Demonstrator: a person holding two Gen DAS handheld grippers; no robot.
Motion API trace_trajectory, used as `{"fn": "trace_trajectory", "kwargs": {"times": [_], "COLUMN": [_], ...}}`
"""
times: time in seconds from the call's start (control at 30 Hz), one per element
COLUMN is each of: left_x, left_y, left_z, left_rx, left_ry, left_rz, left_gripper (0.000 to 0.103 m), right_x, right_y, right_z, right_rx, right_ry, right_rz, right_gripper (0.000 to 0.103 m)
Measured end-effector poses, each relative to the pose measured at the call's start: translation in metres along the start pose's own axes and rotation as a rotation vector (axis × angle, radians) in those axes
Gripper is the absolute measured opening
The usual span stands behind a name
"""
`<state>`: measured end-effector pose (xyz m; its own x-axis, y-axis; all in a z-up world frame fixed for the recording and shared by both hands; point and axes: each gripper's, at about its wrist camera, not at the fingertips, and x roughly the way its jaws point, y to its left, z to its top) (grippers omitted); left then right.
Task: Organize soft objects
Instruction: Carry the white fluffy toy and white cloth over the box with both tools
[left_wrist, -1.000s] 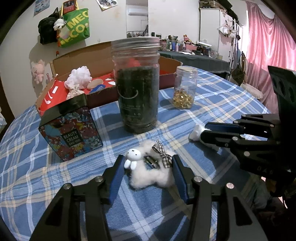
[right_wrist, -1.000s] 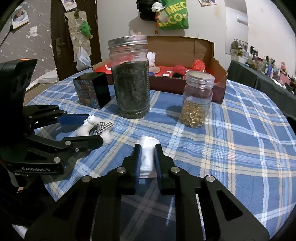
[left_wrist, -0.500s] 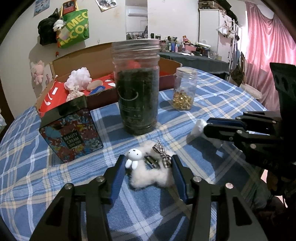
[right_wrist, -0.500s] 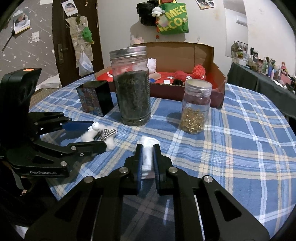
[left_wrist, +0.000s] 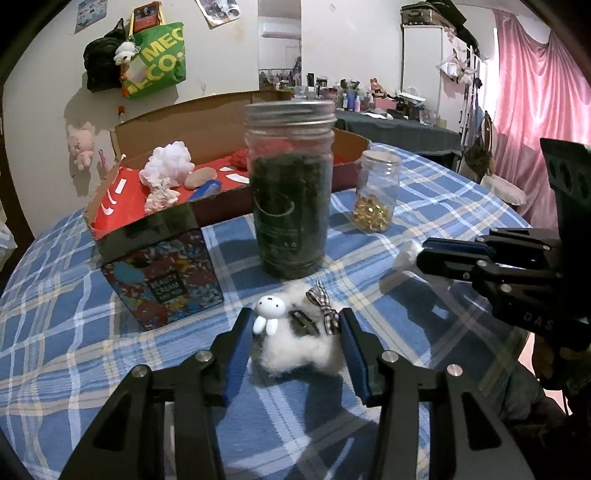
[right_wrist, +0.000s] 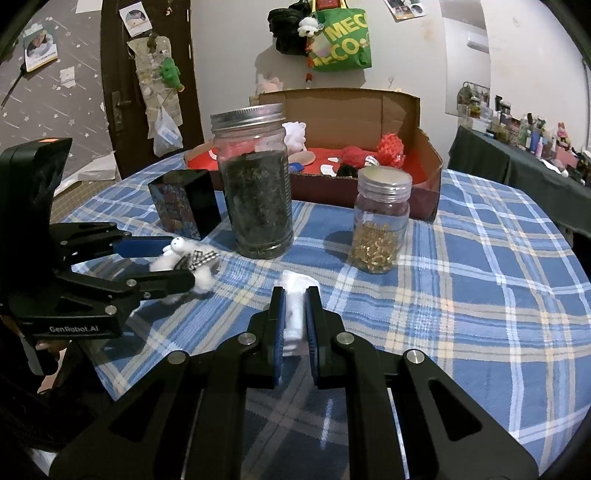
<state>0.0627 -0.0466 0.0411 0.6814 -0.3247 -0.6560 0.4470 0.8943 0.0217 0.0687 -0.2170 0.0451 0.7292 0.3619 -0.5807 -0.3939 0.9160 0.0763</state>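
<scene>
- The left gripper has its two blue pads on both sides of the fluffy toy. The left pad seems to touch the toy and the right pad is just beside it, so I cannot tell if this is a real grasp.
- The fluffy toy is a white cotton lump with a small white bunny on its left and a checked bow on its right. It lies on the near part of the table.
- The right gripper is clenched on a white roll. The roll stands out in front of the fingertips, and in the left wrist view its white end shows past the fingers. It looks slightly above the cloth.
- In the right wrist view the left gripper is at the left, with the toy between its fingers.
- Behind the toy stands a tall jar with dark content and a metal lid.
- To the right of it is a small jar with golden pieces.
- To the left is a dark tin with a colourful pattern.
- On the far side of the table there is an open cardboard box with a red inside. It holds a white fluffy thing and red soft things.
- The table has a blue checked cloth.
</scene>
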Motion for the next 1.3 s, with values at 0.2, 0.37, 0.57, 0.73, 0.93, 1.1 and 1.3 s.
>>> {"fn": "trace_trajectory", "kwargs": {"times": [0.2, 0.37, 0.57, 0.73, 0.93, 1.1, 1.3], "left_x": [-0.008, -0.017, -0.028, -0.037, -0.044, -0.043, -0.036], "left_y": [0.012, 0.029, 0.054, 0.070, 0.093, 0.110, 0.132], "left_z": [-0.001, -0.004, -0.008, -0.009, -0.011, -0.012, -0.008], "left_rx": [-0.024, -0.058, -0.119, -0.149, -0.182, -0.208, -0.233], "left_ry": [-0.005, -0.008, -0.010, -0.017, -0.018, -0.008, 0.009], "left_rz": [0.024, 0.051, 0.066, 0.097, 0.138, 0.156, 0.165], "left_gripper": [0.049, 0.049, 0.049, 0.049, 0.049, 0.049, 0.049], "right_x": [-0.001, -0.003, -0.006, -0.008, -0.007, -0.004, 0.003], "right_y": [-0.005, -0.013, -0.027, -0.039, -0.052, -0.065, -0.084], "right_z": [0.001, 0.004, 0.008, 0.010, 0.012, 0.018, 0.029], "right_rx": [0.013, 0.022, 0.054, 0.082, 0.107, 0.129, 0.153], "right_ry": [0.006, 0.013, 0.020, 0.027, 0.042, 0.053, 0.071], "right_rz": [-0.010, -0.032, -0.050, -0.065, -0.083, -0.089, -0.078], "right_gripper": [0.010, 0.010, 0.010, 0.010, 0.010, 0.010, 0.010]}}
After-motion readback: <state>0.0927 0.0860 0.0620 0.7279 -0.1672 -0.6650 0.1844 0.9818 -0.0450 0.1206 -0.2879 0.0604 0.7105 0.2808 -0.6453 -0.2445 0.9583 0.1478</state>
